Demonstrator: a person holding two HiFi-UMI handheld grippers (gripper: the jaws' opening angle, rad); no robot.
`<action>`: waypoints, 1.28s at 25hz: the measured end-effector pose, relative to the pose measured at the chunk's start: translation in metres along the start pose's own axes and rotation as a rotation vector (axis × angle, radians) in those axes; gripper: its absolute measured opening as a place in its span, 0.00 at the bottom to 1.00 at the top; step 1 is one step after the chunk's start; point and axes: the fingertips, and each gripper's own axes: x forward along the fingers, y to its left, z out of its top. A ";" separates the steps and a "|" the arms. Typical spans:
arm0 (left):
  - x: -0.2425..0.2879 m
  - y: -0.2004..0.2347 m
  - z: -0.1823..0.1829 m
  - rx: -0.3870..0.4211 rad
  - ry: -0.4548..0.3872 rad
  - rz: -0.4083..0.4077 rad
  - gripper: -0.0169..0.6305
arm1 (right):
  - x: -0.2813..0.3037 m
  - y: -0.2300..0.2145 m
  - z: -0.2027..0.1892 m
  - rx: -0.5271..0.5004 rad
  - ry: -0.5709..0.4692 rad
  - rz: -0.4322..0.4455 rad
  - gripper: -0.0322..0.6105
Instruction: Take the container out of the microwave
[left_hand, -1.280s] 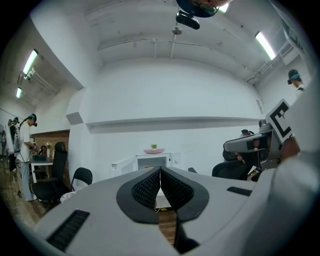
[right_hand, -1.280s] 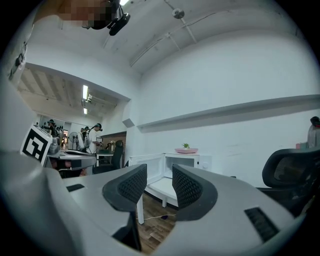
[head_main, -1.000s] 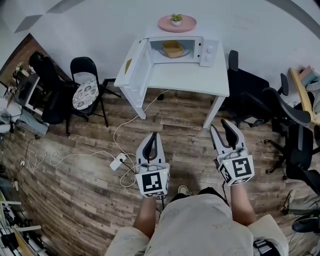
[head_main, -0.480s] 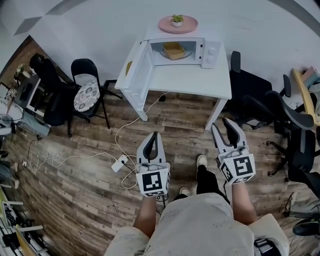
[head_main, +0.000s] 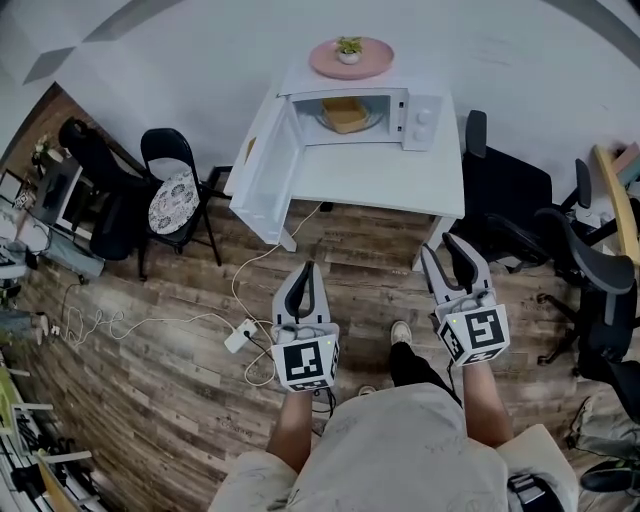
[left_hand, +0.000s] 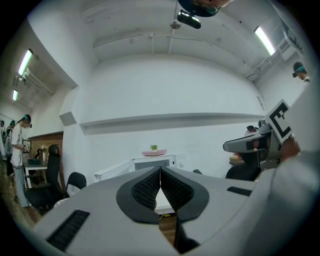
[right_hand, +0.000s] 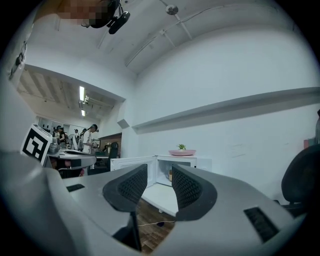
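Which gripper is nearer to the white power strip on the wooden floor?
Left. The left gripper hangs just right of the white power strip; the right gripper is much farther to the right.

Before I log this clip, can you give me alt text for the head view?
A white microwave stands door-open on a white table, a tan container inside. Nearer, the left gripper is shut and the right gripper open, both above a wood floor.

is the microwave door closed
No, the microwave door stands wide open to the left, leaving the yellow container inside in plain sight.
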 end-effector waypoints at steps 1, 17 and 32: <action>0.007 -0.001 0.002 0.002 0.001 0.003 0.04 | 0.006 -0.006 0.000 0.004 0.001 0.003 0.31; 0.113 -0.013 0.022 0.035 0.027 0.070 0.04 | 0.094 -0.091 0.002 0.064 -0.009 0.066 0.31; 0.194 -0.024 0.041 0.053 -0.001 0.135 0.04 | 0.165 -0.161 -0.002 0.099 -0.020 0.122 0.31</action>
